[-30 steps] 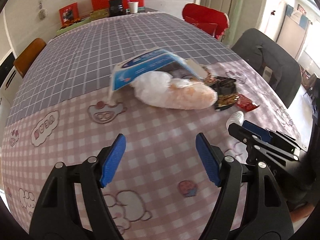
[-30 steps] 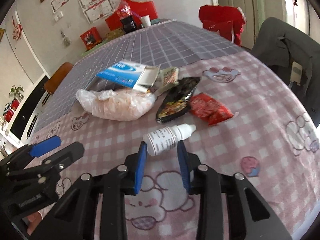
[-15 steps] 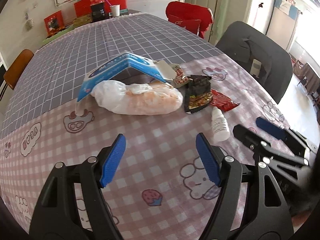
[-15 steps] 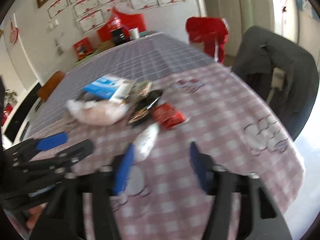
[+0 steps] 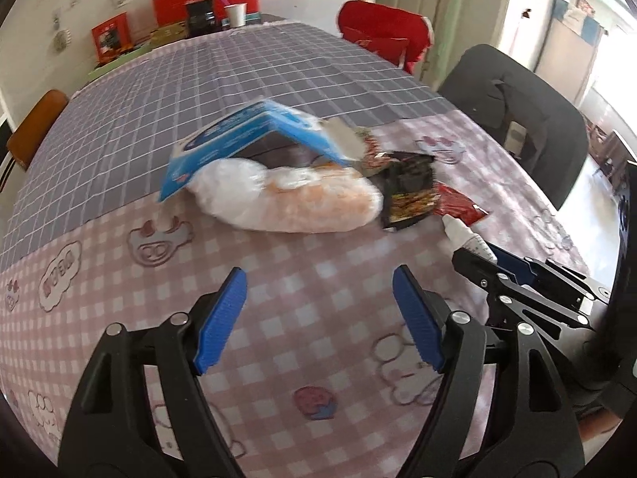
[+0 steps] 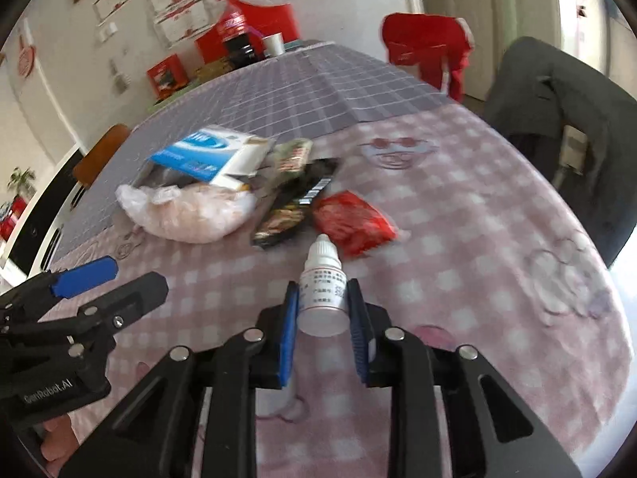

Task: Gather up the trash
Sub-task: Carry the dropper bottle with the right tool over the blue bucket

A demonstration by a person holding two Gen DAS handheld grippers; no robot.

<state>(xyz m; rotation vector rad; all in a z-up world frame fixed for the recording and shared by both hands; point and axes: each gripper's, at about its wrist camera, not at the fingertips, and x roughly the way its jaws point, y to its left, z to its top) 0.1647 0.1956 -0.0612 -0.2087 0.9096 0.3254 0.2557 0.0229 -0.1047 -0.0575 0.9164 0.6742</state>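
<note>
A small white dropper bottle lies on the pink checked tablecloth, its cap pointing away. My right gripper is closing on it, blue pads against both sides; the left wrist view shows the same bottle in the right gripper. My left gripper hangs above the cloth, jaws opening, nothing between them. Beyond lie a white plastic bag with orange contents, a blue and white carton, a dark snack wrapper and a red wrapper.
The table carries a grey checked cloth at its far half. A grey chair stands at the right edge, a red chair behind it, a brown chair at the left. A cola bottle and a cup stand at the far end.
My right gripper opened wide, moved over the bottle and closed on its sides. The bottle has turned from lying crosswise to pointing away along the fingers. My left gripper stayed open.
</note>
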